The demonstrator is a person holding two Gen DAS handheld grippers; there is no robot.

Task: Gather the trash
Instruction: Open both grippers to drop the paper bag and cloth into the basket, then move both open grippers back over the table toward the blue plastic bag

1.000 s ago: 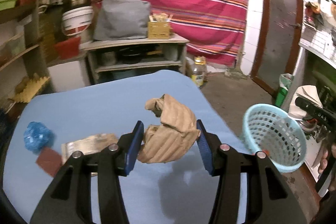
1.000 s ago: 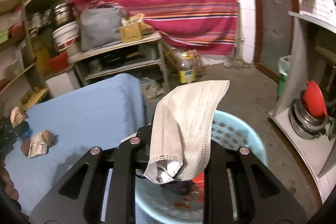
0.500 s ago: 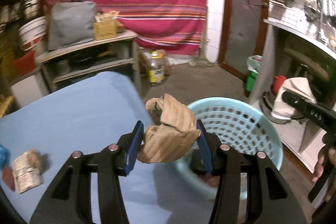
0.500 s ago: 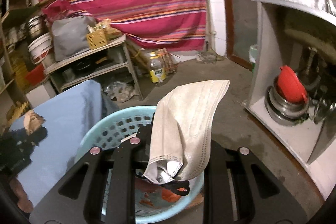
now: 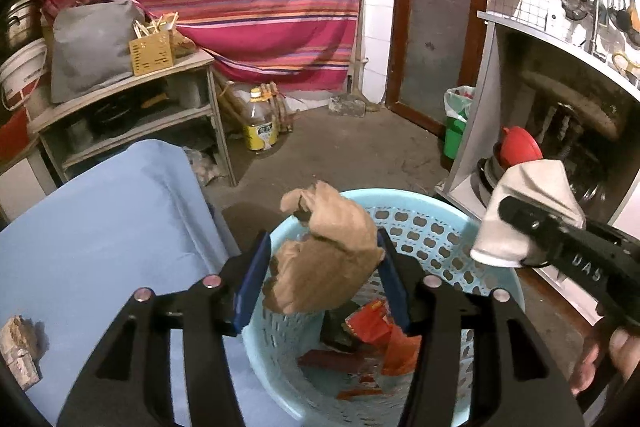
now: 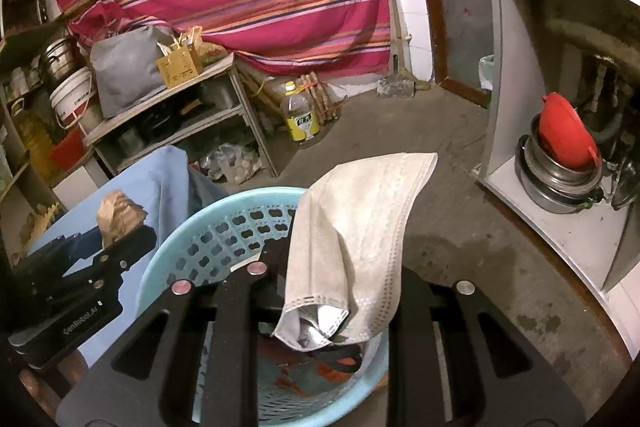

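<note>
My left gripper is shut on a crumpled brown paper bag and holds it above the light blue basket. The basket holds red wrappers. My right gripper is shut on a grey-white face mask and holds it over the same basket. The right gripper with the mask also shows in the left wrist view. The left gripper with the bag shows in the right wrist view.
A table with a blue cloth lies left of the basket, with a scrap of trash on it. A shelf unit, a yellow oil bottle and a cabinet with stacked pots stand around the concrete floor.
My left gripper has carried the brown bag from over the table to the right, above the basket. My right gripper has shifted the mask a little over the basket.
</note>
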